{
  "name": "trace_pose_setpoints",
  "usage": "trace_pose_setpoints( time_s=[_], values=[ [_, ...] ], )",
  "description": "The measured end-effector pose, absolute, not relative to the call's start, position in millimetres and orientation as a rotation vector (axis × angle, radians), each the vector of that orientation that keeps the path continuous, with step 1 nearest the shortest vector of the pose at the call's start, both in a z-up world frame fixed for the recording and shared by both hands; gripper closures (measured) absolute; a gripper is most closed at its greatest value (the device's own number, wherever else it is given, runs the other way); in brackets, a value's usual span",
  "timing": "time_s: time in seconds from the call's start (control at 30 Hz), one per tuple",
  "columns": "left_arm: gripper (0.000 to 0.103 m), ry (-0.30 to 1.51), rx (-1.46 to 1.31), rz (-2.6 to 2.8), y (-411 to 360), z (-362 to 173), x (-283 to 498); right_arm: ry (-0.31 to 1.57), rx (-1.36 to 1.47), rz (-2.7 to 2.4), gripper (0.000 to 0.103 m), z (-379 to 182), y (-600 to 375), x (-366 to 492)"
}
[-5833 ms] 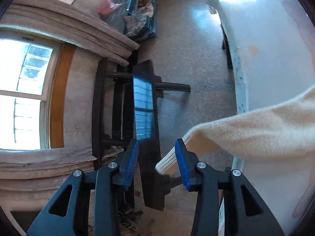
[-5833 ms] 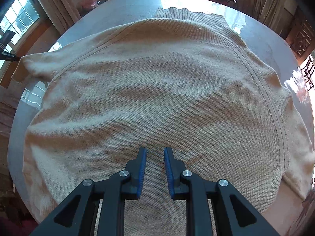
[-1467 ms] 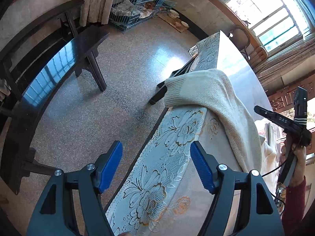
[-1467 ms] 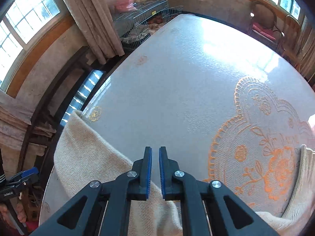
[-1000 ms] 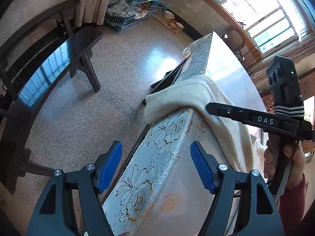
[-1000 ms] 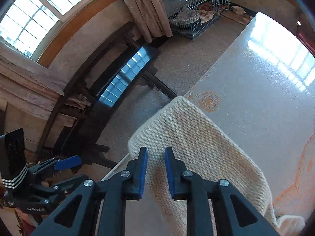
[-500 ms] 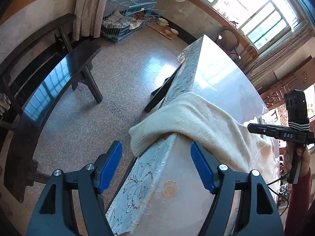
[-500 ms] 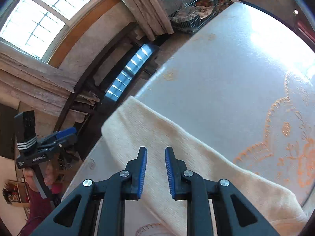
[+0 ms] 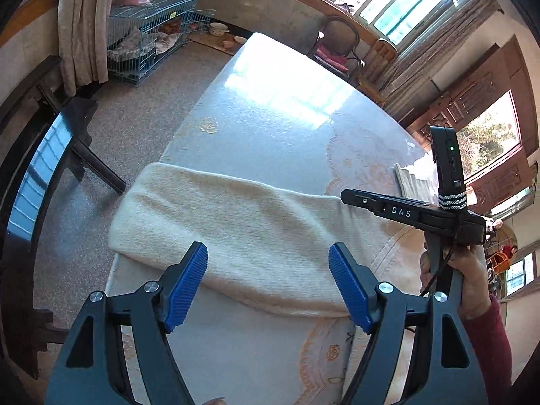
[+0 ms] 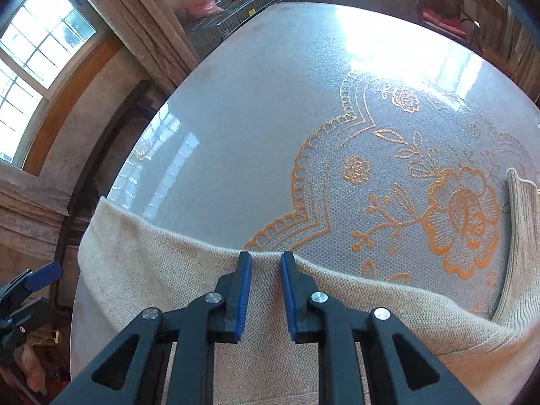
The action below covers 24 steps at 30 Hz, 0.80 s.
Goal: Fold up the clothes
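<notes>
Left wrist view: the left gripper [image 9: 268, 281], jaws wide apart, hovers over a cream sweater sleeve [image 9: 236, 226] on the lace-patterned tablecloth [image 9: 276, 111]. The right gripper [image 10: 265, 292], jaws slightly apart, straddles the sweater's edge. Beyond, a wire cage [image 9: 152, 23] holds rumpled cloth.

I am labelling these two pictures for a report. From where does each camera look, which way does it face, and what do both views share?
Left wrist: sits on the left gripper, looks across the table at the sweater sleeve; open blue fingers, the other hand holding the right gripper.
Right wrist: sits on the right gripper, looks down along the sweater edge and floral tablecloth; fingers slightly apart.
Shared: the sleeve, the table.
</notes>
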State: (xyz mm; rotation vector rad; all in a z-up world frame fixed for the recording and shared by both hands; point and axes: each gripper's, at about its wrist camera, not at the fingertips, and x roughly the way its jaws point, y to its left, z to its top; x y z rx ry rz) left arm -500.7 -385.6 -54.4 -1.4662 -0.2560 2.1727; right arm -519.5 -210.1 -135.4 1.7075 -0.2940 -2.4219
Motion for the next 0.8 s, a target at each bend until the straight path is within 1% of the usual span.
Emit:
trace_pose_setpoints(
  time_s=[0.07,0.17,0.27,0.33,0.37,0.43,0.53,0.63,0.7,0.8],
  values=[
    [0.025,-0.228,-1.446,2.148,-370,-51,-488,-0.341,1.640,-2.432,0.086,-114,-190,-495],
    [0.025,-0.124,-1.409,2.122,-346,-48,-457,-0.370,1.621,-2.443,0.085,-82,-132,-432],
    [0.025,-0.115,-1.420,2.085,-323,-53,-431,-0.351,1.663,-2.530,0.085,-71,-59,-369],
    [0.025,-0.116,-1.442,2.075,-306,-59,-421,-0.424,1.689,-2.649,0.084,-69,3,-341],
    [0.025,-0.114,-1.454,2.072,-296,-62,-417,-0.483,1.694,-2.676,0.082,-70,25,-334],
    [0.025,-0.113,-1.465,2.084,-276,-61,-411,-0.546,1.709,-2.725,0.082,-72,55,-330],
    [0.025,-0.112,-1.455,2.112,-249,-54,-403,-0.644,1.675,-2.697,0.082,-79,65,-345],
    [0.025,-0.103,-1.433,2.128,-231,-49,-393,-0.411,1.708,-2.692,0.082,-77,44,-378],
    [0.025,-0.095,-1.422,2.125,-221,-47,-387,-0.343,1.741,-2.669,0.082,-86,35,-399],
    [0.025,-0.033,-1.385,2.175,-210,-40,-376,-0.242,1.788,-2.631,0.082,-100,21,-430]
  ],
)
